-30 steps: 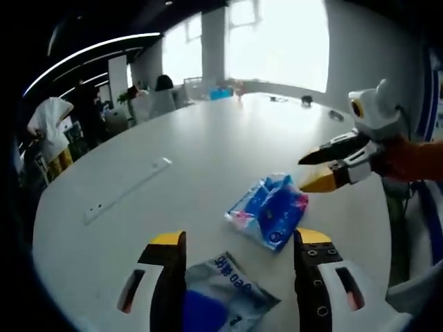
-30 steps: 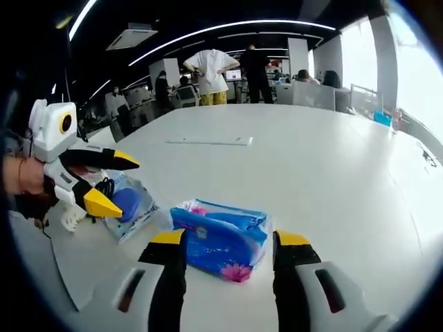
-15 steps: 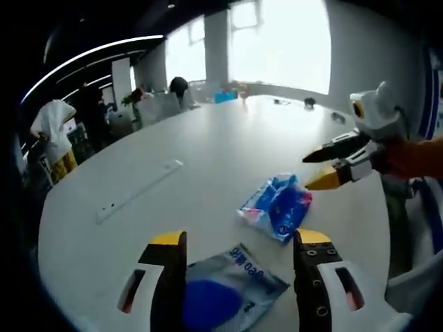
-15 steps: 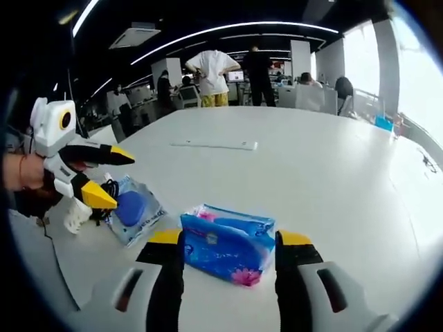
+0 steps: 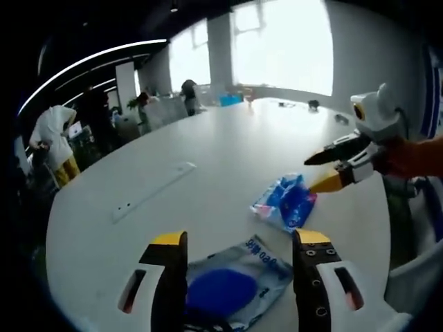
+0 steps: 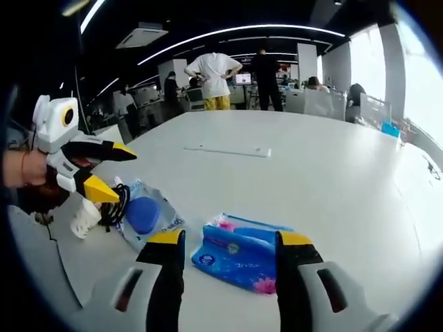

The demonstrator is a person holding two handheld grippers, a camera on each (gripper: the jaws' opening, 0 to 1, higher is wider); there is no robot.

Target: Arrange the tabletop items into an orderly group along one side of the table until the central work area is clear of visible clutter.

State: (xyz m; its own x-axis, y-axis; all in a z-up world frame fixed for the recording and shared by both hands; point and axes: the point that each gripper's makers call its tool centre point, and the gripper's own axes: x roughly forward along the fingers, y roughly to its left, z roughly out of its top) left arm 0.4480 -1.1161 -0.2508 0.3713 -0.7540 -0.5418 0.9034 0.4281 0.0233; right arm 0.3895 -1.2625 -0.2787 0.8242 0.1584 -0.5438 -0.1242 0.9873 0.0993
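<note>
The blue tissue pack (image 6: 242,252) lies flat on the white surface (image 6: 332,180), directly ahead of the right gripper (image 6: 227,243), and its near edge sits between the two yellow-tipped fingers (image 6: 168,238). These fingers are spread apart and grasp nothing. The long axis of the pack runs across the gap of the fingers, not along it, so I think a grasp must take it by the short width or the wrist must turn first. Just beside the tissue pack, on the left gripper's side, lies a clear bag with a blue round thing (image 5: 232,290). The left gripper (image 5: 239,245) hangs over this bag, its fingers also released and empty. A coiled black cable (image 6: 114,207) and a white ruler-like strip (image 6: 228,150) lie farther away.
</note>
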